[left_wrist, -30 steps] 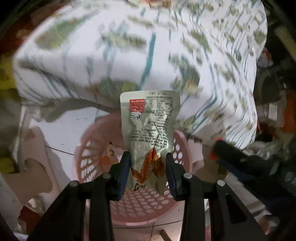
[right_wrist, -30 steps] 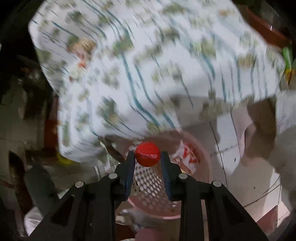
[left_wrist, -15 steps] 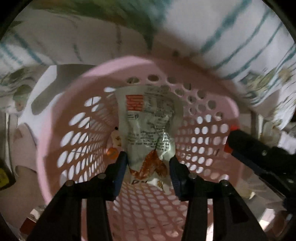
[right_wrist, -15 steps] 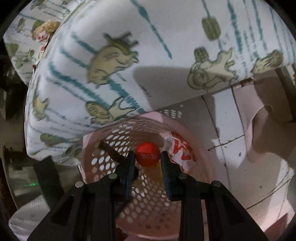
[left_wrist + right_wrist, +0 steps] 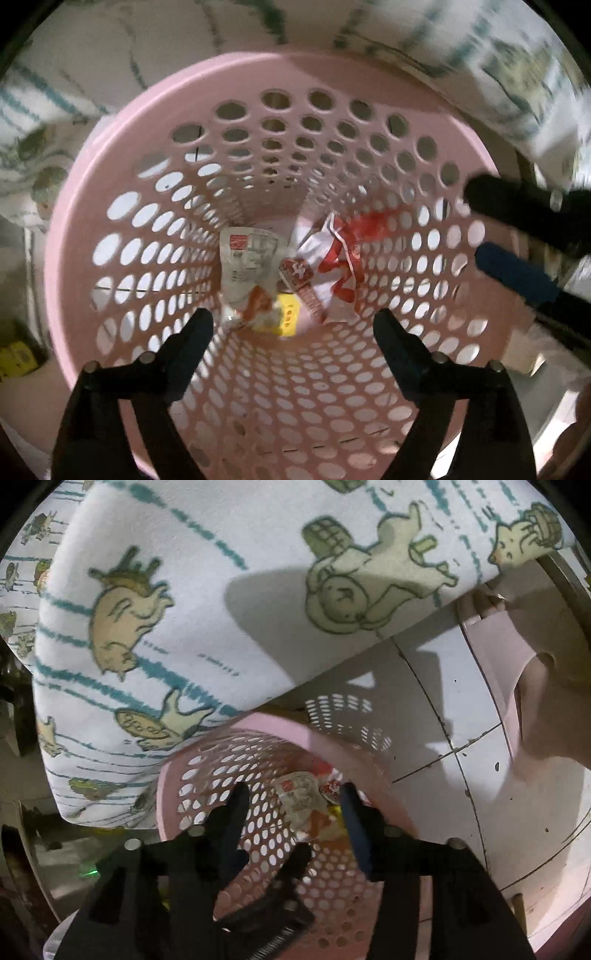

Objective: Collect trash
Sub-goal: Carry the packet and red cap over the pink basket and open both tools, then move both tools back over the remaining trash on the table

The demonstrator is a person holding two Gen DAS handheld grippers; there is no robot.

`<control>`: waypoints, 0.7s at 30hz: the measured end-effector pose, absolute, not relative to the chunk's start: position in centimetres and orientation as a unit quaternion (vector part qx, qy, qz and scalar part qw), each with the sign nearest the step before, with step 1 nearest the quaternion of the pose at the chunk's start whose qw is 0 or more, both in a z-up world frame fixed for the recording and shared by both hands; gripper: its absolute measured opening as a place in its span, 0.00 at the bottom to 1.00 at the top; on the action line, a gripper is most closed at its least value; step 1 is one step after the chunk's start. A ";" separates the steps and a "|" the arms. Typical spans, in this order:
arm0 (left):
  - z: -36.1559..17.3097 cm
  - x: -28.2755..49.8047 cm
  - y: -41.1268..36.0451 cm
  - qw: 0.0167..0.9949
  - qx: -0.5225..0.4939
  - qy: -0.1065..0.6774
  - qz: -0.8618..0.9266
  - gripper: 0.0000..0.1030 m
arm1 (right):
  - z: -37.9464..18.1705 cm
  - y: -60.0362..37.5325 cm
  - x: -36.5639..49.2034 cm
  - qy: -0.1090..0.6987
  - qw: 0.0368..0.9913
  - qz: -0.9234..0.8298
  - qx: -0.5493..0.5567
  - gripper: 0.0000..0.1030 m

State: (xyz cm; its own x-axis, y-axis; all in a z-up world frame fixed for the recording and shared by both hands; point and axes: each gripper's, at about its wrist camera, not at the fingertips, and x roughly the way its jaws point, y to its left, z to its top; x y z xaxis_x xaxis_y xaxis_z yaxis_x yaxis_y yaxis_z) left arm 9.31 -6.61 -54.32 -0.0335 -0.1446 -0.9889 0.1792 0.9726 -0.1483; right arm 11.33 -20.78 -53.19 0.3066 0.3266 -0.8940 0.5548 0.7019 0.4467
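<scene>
My left gripper [image 5: 293,323] has just been opening its jaws, which now stand wide with nothing between them; the crinkled silver snack pouch with a red label and orange print [image 5: 249,275], pinched there a second ago, now lies at the bottom of the round pink perforated plastic basket [image 5: 122,110], beside a crumpled white and red wrapper [image 5: 338,266] and a small yellow scrap [image 5: 288,319]. My right gripper [image 5: 291,805] has also just been opening; its jaws are partly apart and empty, and the small red bottle cap it carried earlier I cannot find in either view. The left camera looks straight down into the basket, its rim all around and the right gripper's dark fingers [image 5: 517,277] crossing the right edge. Only the right camera shows the white blanket printed with cartoon animals and teal stripes [image 5: 221,590] overhanging the basket's far rim, the white tiled floor [image 5: 424,709] open to the right, and a pink plastic piece [image 5: 491,638] beyond it.
</scene>
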 end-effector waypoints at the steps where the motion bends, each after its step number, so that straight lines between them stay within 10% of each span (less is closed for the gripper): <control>1: -54.1 9.2 -6.7 0.697 0.017 0.707 -0.119 0.85 | -52.8 -20.6 11.3 0.582 0.717 -0.081 0.374 0.59; 21: -30.9 12.9 -4.1 0.879 0.007 0.471 -0.079 0.85 | -28.6 -18.6 11.5 0.413 0.888 -0.044 0.198 0.61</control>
